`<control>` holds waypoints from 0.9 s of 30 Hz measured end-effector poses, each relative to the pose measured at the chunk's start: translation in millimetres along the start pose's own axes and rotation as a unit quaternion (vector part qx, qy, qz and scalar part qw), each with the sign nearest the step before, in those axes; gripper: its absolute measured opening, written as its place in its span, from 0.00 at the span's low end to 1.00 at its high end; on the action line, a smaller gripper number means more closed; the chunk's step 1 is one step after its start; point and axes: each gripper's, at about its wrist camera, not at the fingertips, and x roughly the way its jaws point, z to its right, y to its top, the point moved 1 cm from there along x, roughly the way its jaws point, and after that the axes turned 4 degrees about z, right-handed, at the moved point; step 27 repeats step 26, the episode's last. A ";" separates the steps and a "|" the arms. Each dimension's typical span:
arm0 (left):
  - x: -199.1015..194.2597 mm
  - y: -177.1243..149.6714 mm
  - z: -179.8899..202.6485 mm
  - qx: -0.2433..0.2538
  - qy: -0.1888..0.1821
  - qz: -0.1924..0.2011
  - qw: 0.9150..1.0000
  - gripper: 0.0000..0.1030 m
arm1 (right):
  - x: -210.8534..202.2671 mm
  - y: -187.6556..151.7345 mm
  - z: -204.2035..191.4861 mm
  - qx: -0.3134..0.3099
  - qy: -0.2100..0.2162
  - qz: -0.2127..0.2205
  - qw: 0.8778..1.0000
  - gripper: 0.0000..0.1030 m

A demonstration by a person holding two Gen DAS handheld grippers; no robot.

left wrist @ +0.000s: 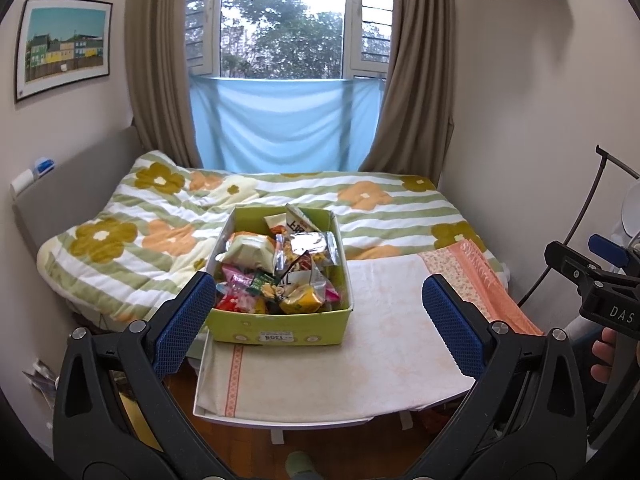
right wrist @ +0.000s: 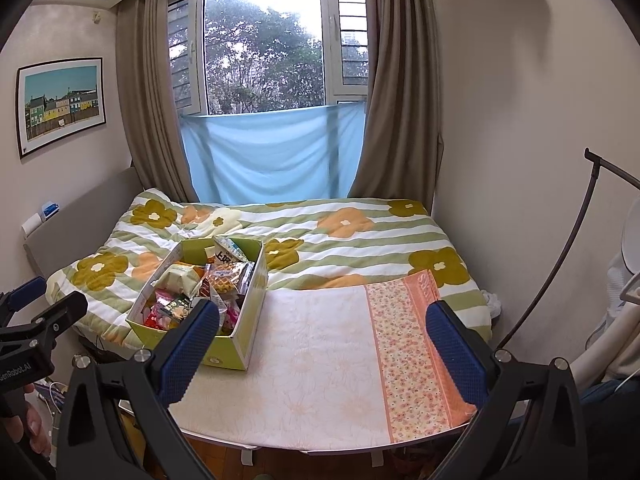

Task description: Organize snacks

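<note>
A green cardboard box (left wrist: pixel 280 326) full of mixed snack packets (left wrist: pixel 280 264) stands on the left part of a small table covered with a pale cloth (left wrist: pixel 360 360). It also shows in the right wrist view (right wrist: pixel 236 344), left of centre. My left gripper (left wrist: pixel 320 312) is open and empty, held back from the table with the box just beyond its left finger (left wrist: pixel 180 320). My right gripper (right wrist: pixel 324 344) is open and empty, held over the cloth (right wrist: pixel 320 360) to the right of the box. The right gripper also shows at the right edge of the left wrist view (left wrist: pixel 600 280).
A bed with a flowered striped quilt (left wrist: pixel 160 232) lies behind the table, below a window with brown curtains (left wrist: pixel 416 80) and a blue cloth (left wrist: pixel 280 128). A peach patterned strip (right wrist: pixel 408 352) covers the table's right side. A black stand (right wrist: pixel 560 260) and white objects stand at the right wall.
</note>
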 end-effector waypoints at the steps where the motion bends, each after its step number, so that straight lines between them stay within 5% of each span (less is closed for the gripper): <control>1: 0.1 0.0 0.0 0.000 0.001 0.000 1.000 1.00 | 0.1 0.0 -0.6 0.001 0.000 0.000 1.000 1.00; 16: -11.5 2.5 2.7 0.002 0.005 0.043 0.999 1.00 | -1.2 1.1 -4.6 0.001 0.000 0.000 1.000 1.00; 27: -14.8 -1.9 6.0 0.000 0.010 0.038 0.999 1.00 | 0.2 0.4 -5.7 -0.003 0.003 -0.008 1.000 1.00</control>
